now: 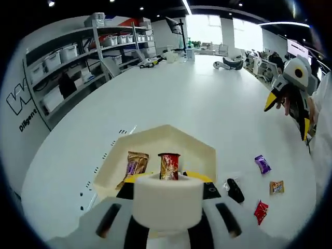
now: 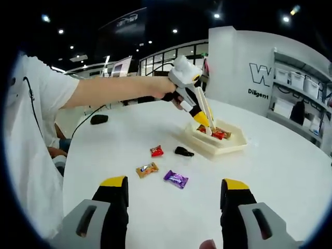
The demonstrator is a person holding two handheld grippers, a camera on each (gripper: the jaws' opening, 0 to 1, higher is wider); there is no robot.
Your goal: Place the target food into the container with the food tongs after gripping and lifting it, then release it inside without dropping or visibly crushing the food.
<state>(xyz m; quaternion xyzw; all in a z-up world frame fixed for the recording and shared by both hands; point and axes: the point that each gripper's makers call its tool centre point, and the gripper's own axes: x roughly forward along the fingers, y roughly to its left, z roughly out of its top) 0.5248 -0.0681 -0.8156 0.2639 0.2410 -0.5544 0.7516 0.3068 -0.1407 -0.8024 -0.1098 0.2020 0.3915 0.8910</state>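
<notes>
My right gripper (image 2: 174, 207), jaws wide apart and empty, fills the lower frame.
Mid-frame: three wrapped candies, red (image 2: 156, 151), orange (image 2: 147, 169), purple (image 2: 176, 179); left gripper (image 2: 203, 120) grips tongs (image 2: 206, 111) over one container (image 2: 218, 140).

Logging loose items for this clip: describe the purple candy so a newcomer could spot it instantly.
On the big white table, look beside the cream tray, where four small items lie loose. The purple candy lies next to the orange one; it is the only shiny purple wrapper, unlike the red packet and black piece.
</notes>
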